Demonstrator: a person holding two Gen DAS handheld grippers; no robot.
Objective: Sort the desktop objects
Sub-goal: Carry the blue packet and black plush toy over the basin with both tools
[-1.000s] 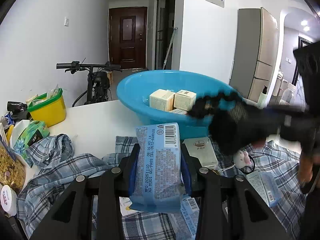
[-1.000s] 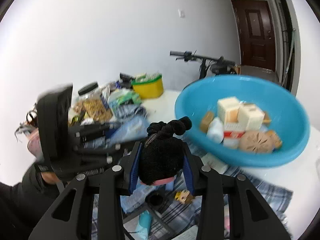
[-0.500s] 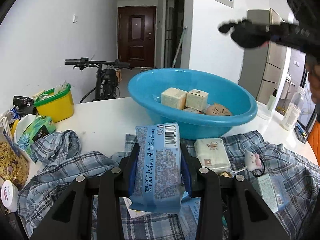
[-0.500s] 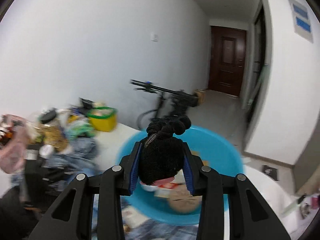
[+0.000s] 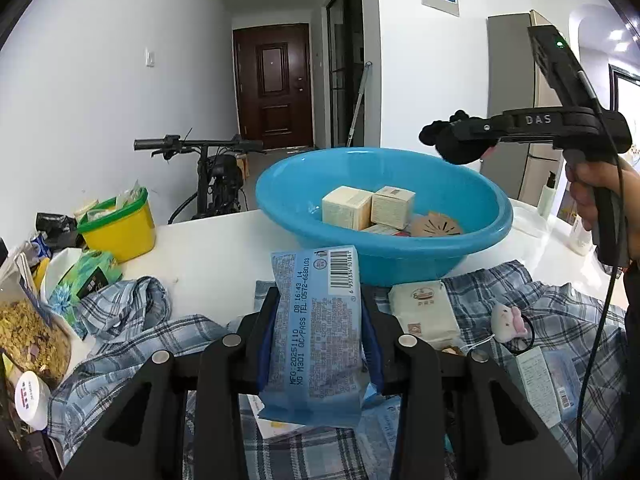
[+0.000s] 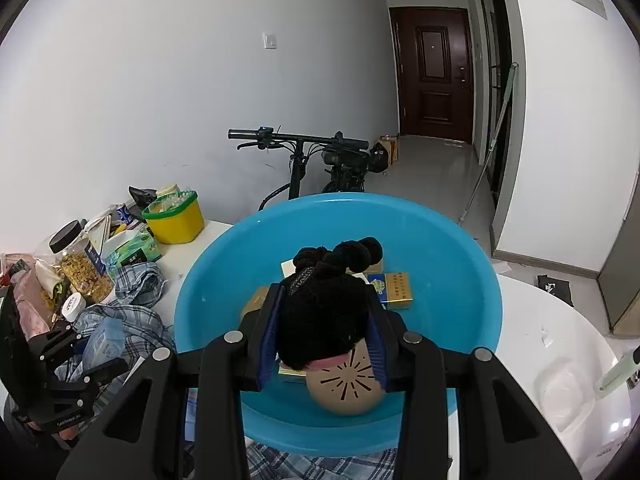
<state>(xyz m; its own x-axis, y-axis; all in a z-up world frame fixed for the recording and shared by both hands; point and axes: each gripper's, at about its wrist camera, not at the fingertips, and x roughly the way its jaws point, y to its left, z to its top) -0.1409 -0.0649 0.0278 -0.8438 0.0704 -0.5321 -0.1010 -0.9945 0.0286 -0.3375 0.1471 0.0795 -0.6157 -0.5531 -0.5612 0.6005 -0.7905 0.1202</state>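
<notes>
My left gripper (image 5: 318, 312) is shut on a light blue printed packet (image 5: 316, 332), held upright just above the plaid cloth in front of the blue basin (image 5: 440, 252). A person's hand (image 5: 596, 188) holds my right gripper (image 5: 460, 140), which is shut on a black fluffy hair tie (image 5: 456, 152) above the basin's right rim. In the right wrist view the hair tie (image 6: 324, 320) fills the right gripper (image 6: 326, 312) over the inside of the basin (image 6: 440, 280). Cream boxes (image 5: 346, 207) and a round tan disc (image 6: 346, 388) lie in the basin.
A plaid cloth (image 5: 132, 336) covers the near table, with a white tissue pack (image 5: 424, 310), a small plush charm (image 5: 506, 320) and flat packets on it. A yellow tub (image 5: 120, 228) and a jar of dried flowers (image 6: 80, 268) crowd the left. A bicycle (image 6: 320, 160) stands behind.
The right gripper carried the black hair tie from low in front of the basin up and across, and now hangs over the basin's inside. The left gripper stayed put with its packet.
</notes>
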